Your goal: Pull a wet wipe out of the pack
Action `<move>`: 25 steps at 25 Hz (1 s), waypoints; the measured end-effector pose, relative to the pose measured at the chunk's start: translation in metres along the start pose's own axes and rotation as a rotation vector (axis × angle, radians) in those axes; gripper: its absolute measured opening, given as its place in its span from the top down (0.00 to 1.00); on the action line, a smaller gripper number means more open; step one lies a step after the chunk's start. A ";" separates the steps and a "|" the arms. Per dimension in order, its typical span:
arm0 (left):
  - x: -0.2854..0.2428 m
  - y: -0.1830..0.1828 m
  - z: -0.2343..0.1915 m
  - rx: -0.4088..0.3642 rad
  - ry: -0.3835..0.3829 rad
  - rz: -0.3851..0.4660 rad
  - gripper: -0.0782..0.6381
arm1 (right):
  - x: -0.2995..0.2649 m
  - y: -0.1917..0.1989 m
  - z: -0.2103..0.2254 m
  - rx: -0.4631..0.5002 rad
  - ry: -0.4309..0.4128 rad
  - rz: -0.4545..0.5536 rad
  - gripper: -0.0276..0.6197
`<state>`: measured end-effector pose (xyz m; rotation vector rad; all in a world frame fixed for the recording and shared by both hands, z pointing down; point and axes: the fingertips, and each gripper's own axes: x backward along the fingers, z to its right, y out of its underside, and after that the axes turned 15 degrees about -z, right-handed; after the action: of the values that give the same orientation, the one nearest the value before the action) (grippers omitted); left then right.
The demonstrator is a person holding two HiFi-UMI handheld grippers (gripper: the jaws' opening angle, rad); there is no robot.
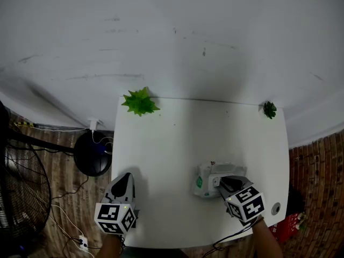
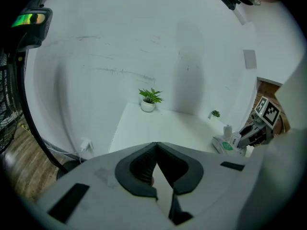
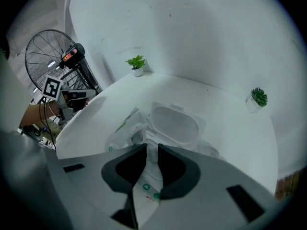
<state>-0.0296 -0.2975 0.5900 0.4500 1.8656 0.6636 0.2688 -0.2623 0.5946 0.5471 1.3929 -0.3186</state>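
White, damp fabric, the wet wipe (image 3: 151, 143) should be soft, light and easy to tear. The right gripper (image 3: 152, 152) pinches its raised tip over the open pack (image 1: 206, 180) at the table's (image 1: 172, 144) front right. The left gripper (image 2: 157, 145) is closed on nothing.

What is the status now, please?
Left gripper shut, empty, off to the side. Right gripper shut on wipe at pack, lid open. Nothing in the way.
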 end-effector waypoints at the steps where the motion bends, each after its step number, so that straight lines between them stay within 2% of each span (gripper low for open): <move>1: 0.000 0.001 -0.001 0.002 -0.002 0.000 0.89 | 0.000 0.000 -0.001 0.001 -0.013 -0.001 0.84; 5: 0.000 0.003 -0.004 0.010 -0.008 -0.002 0.89 | -0.001 0.000 -0.006 -0.007 -0.056 -0.014 0.84; 17: -0.002 0.004 -0.001 0.017 -0.003 -0.003 0.89 | -0.007 0.001 -0.002 -0.030 -0.039 -0.056 0.84; 25: -0.004 0.000 0.002 0.020 0.000 0.004 0.89 | -0.009 0.001 -0.002 -0.033 -0.039 -0.062 0.88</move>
<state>-0.0267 -0.2993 0.5927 0.4665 1.8732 0.6484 0.2666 -0.2611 0.6037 0.4688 1.3771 -0.3542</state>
